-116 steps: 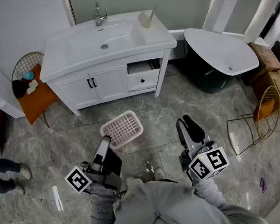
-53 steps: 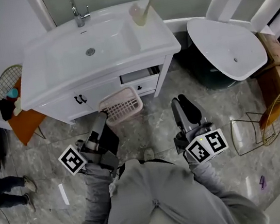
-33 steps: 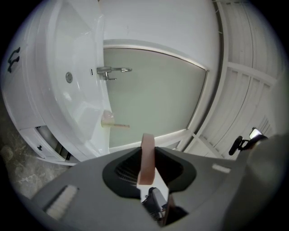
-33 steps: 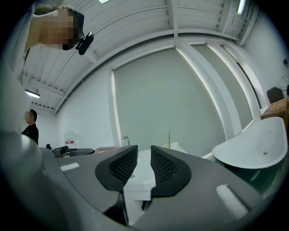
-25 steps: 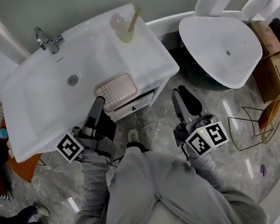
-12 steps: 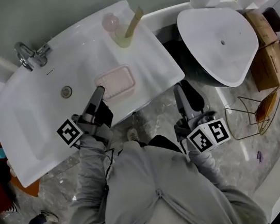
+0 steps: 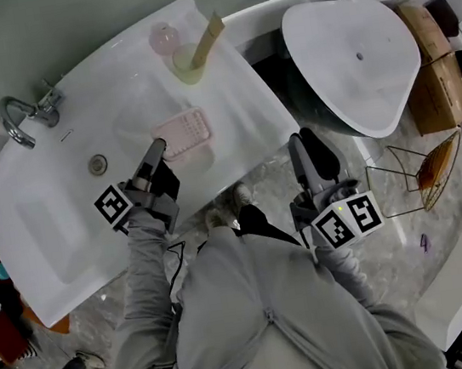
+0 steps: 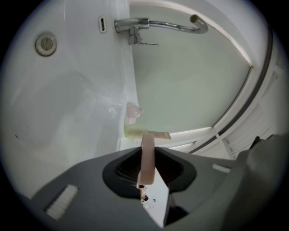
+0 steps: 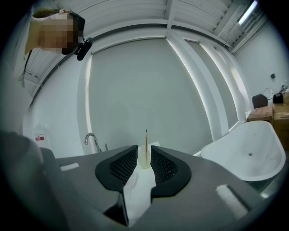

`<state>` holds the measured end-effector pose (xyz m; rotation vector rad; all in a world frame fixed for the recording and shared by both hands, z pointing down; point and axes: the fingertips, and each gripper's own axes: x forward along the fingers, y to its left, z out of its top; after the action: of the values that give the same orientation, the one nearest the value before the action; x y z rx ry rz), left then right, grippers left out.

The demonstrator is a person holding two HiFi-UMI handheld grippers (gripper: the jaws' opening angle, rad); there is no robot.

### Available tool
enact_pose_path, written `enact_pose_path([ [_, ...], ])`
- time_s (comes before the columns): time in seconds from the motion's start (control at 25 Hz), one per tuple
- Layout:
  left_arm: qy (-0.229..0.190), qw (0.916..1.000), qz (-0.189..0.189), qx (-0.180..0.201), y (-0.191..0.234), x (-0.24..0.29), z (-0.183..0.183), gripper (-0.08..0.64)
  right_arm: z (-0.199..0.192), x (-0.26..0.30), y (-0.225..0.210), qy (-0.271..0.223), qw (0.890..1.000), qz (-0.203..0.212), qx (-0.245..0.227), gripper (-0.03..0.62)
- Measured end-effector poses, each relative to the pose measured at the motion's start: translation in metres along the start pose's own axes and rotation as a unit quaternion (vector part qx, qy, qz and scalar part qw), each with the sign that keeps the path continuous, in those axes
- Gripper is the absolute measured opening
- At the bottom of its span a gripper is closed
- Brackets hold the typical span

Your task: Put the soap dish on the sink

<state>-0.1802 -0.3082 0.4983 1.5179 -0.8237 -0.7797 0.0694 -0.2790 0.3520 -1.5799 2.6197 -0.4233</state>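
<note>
The right gripper is hanging nearest the person, over the floor and short of the sink. Its jaws are standing narrowly apart with nothing between them.

The left gripper is reaching out level over the sink. It is clenching the near short rim of the pink soap dish, and the left gripper view shows that rim pinched edge-on between the pads. The dish is lying flat over the ledge to the right of the basin. Whether it is already resting on the ceramic cannot be told.

The dish looks like light, stiff, slatted plastic, so an edge grip like this one is probably enough. The glazed ledge is likely slippery, so the dish could skate if it is let go with any sideways push.

Beyond the dish, a cup holding a stick-like thing is standing near the back corner. The faucet is further off at the back of the basin.

Compared with the earliest frame, the dish is no longer travelling above the floor in front of the cabinet. Since half a second ago it is sitting further in over the ledge and nearer the cup.
</note>
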Motion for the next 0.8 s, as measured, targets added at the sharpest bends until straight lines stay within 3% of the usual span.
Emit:
enact_pose_path([
  [0.4,0.000,0.9991,0.030,-0.031,0.039,0.026,-0.004,0.141,0.001,0.014,-0.024,0.012,1.000,0.000,0.002,0.092],
  [0.8,0.001,0.9987,0.049,-0.013,0.053,0.034,-0.003,0.141,0.001,0.016,-0.039,0.012,1.000,-0.004,0.010,0.092],
])
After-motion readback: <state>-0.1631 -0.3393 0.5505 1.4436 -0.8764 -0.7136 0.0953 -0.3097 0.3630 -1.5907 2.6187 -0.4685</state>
